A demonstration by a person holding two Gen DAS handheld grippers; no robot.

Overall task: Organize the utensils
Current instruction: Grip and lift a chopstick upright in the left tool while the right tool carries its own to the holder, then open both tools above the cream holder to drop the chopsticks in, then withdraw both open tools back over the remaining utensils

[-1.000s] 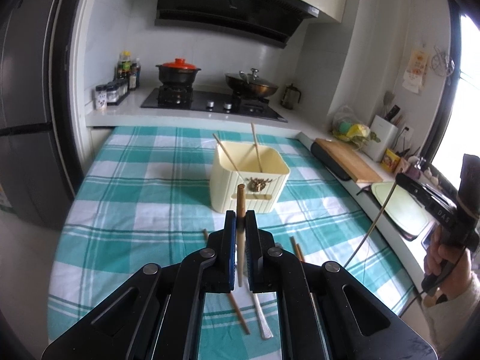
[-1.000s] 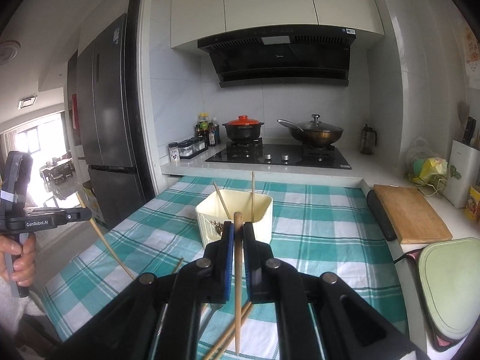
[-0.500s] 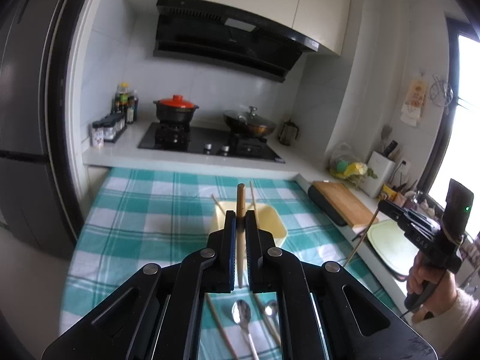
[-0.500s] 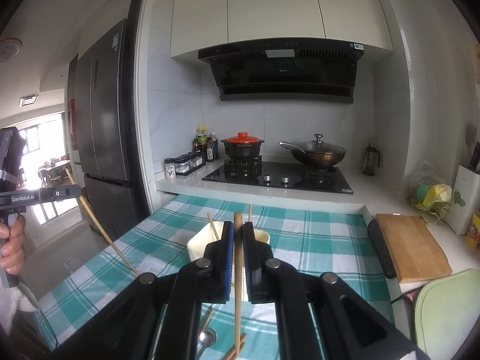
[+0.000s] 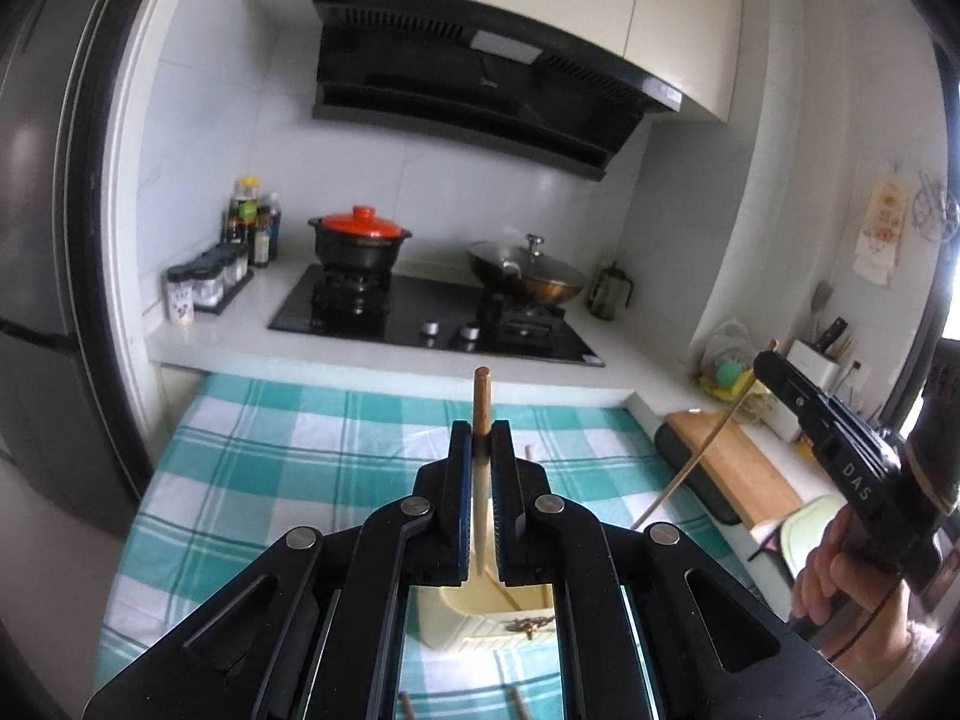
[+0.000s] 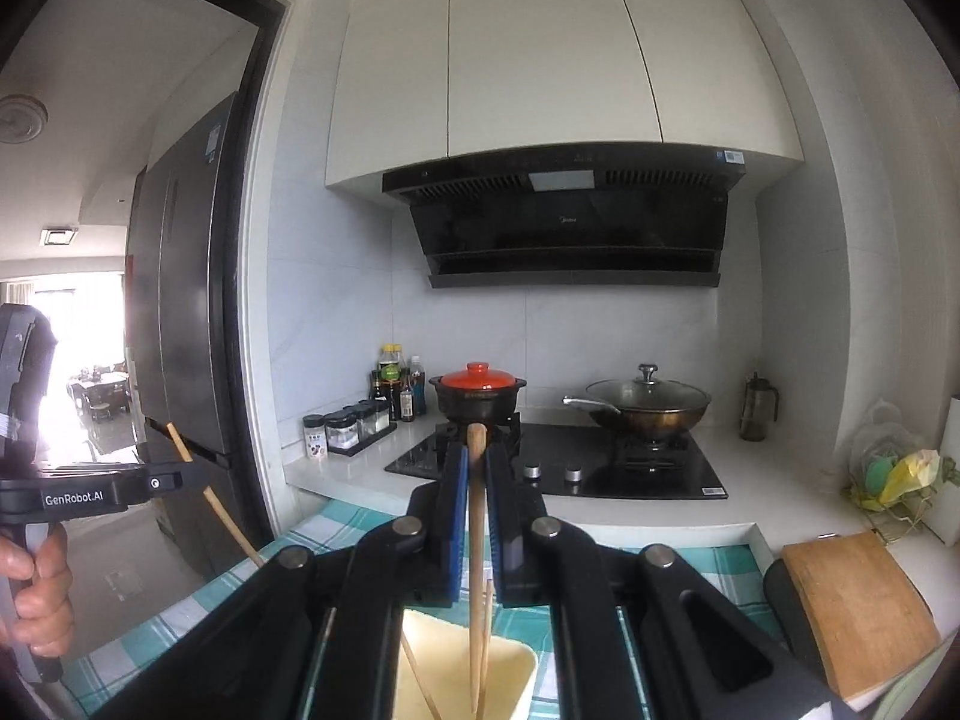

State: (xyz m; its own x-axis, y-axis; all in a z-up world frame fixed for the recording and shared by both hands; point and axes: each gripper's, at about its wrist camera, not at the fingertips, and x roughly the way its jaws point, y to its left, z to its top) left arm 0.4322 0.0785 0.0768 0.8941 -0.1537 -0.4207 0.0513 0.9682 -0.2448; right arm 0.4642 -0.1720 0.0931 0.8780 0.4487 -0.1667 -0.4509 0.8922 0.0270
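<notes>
My left gripper (image 5: 480,435) is shut on a wooden chopstick (image 5: 480,396), held upright over the cream utensil holder (image 5: 474,618) on the checked tablecloth. My right gripper (image 6: 474,462) is shut on another wooden chopstick (image 6: 476,540), whose lower end hangs inside the cream holder (image 6: 516,684), which has other chopsticks in it. The right gripper also shows in the left wrist view (image 5: 840,456), and the left gripper shows in the right wrist view (image 6: 90,492), each with its chopstick.
More utensils lie on the teal checked tablecloth (image 5: 288,456) in front of the holder, mostly hidden. A hob with a red-lidded pot (image 5: 360,240) and a wok (image 5: 528,279) stands behind. A wooden cutting board (image 6: 852,606) lies to the right.
Both grippers have risen and moved forward over the holder with their chopsticks. The holder now sits under the fingers in both views.
</notes>
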